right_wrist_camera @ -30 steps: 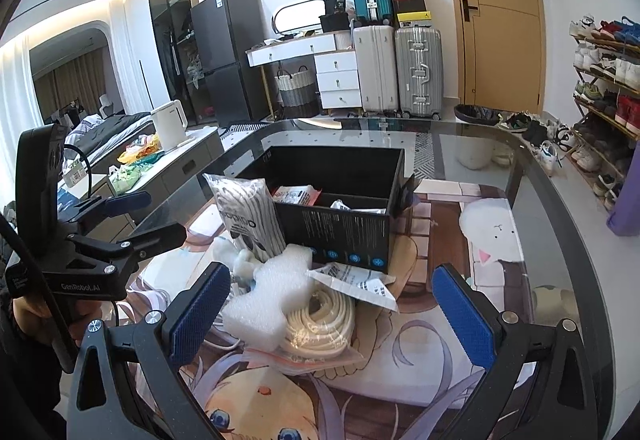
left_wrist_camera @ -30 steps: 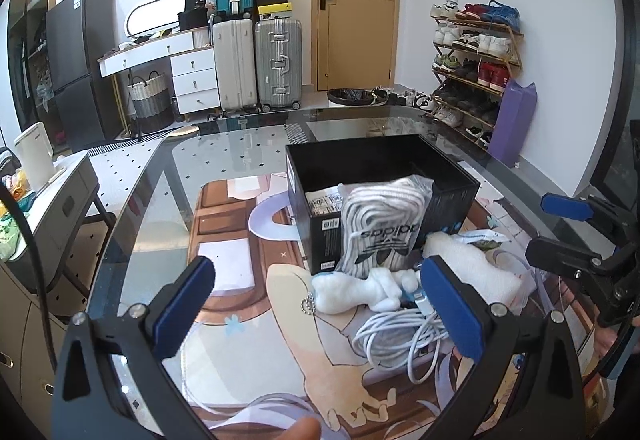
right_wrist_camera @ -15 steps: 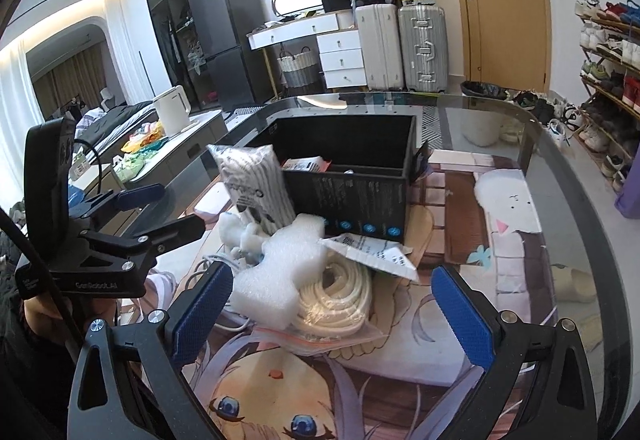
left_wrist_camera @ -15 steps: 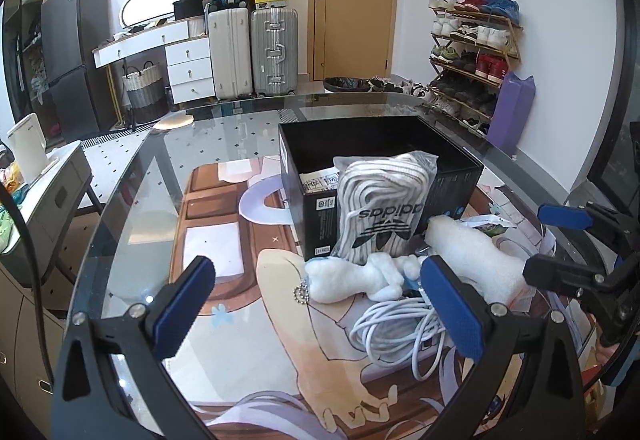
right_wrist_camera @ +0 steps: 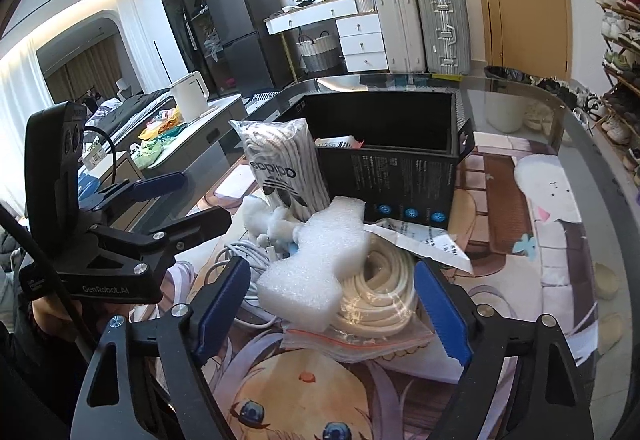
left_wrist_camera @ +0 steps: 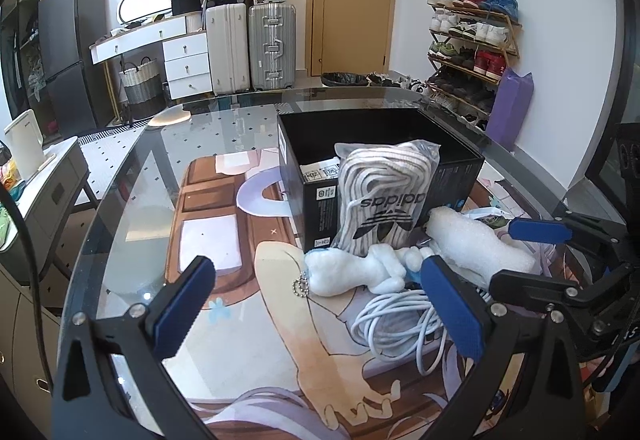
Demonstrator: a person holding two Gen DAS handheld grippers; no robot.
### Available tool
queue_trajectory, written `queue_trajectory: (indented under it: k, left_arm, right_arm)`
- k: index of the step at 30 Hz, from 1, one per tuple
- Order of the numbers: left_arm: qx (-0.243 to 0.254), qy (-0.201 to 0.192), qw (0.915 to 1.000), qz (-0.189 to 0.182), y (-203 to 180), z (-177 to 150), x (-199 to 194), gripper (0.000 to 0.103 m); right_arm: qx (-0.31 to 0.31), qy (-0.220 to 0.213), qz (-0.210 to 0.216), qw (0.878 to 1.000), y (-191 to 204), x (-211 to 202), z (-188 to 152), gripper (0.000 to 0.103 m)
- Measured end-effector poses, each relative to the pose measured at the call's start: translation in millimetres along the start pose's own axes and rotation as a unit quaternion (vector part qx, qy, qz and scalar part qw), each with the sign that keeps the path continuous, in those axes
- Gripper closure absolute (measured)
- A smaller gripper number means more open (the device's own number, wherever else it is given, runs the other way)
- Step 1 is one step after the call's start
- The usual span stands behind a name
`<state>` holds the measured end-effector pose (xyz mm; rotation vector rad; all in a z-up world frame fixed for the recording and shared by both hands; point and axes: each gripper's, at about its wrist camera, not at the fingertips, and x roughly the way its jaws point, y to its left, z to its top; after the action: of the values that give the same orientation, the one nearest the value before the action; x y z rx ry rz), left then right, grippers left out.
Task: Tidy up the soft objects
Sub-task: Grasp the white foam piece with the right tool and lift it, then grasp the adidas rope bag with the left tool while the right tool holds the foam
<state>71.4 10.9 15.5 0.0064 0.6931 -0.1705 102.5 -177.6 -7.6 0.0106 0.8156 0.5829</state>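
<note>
A black box (left_wrist_camera: 380,144) (right_wrist_camera: 392,164) stands open on the glass table. A clear adidas bag of white laces (left_wrist_camera: 384,200) (right_wrist_camera: 284,168) leans on its near wall. In front lie a white foam block (right_wrist_camera: 316,264) (left_wrist_camera: 476,244), a small white plush (left_wrist_camera: 352,272) (right_wrist_camera: 264,216), a coiled white cable (left_wrist_camera: 400,324) and a bagged cream cord coil (right_wrist_camera: 380,292). My left gripper (left_wrist_camera: 320,312) is open and empty, just short of the plush. My right gripper (right_wrist_camera: 332,312) is open around the foam block, not touching it.
A printed mat (left_wrist_camera: 248,320) covers the glass table (left_wrist_camera: 132,176). A paper slip (right_wrist_camera: 424,240) lies by the box. Papers sit inside the box. Suitcases (left_wrist_camera: 252,44), a dresser and a shoe rack (left_wrist_camera: 472,52) stand beyond.
Both grippers have moved forward toward the pile. The right gripper now has the foam block between its fingers. Both stay open; the objects have not moved.
</note>
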Motion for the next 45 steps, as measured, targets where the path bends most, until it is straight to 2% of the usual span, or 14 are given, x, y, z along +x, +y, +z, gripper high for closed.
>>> queue_trajectory:
  k: [8,16,18,21,26,38,45]
  left_arm:
    - [0.002,0.006,1.0000,-0.002,0.4,-0.4,4.7,0.000]
    - [-0.003,0.011,0.9999,-0.003,3.9,-1.8,7.1,0.000]
    - [-0.005,0.011,0.9999,-0.002,4.9,-1.6,8.0,0.000]
    - [-0.008,0.011,0.9999,-0.001,6.5,-1.4,9.5,0.000]
    - [-0.017,0.012,0.9998,-0.001,9.5,-1.1,12.2,0.000]
    - [-0.028,0.010,0.9995,0.006,15.0,2.1,13.3,0.000]
    - [-0.021,0.003,0.9997,0.013,6.8,8.5,15.0,0.000]
  right_arm:
    - [0.005,0.008,0.006,1.000,-0.4,12.9,4.5,0.027]
    - [0.005,0.013,0.007,1.000,0.5,21.5,6.6,0.049]
    - [0.003,0.012,0.006,1.000,1.9,20.0,4.5,0.052]
    - [-0.003,0.010,-0.001,1.000,2.9,18.1,3.0,0.067]
    - [-0.013,-0.005,-0.006,1.000,4.2,11.0,1.5,0.067]
    - [-0.025,-0.070,0.003,0.997,12.3,-28.6,8.8,0.067]
    - [-0.022,-0.094,-0.009,0.995,10.0,-45.2,15.2,0.067]
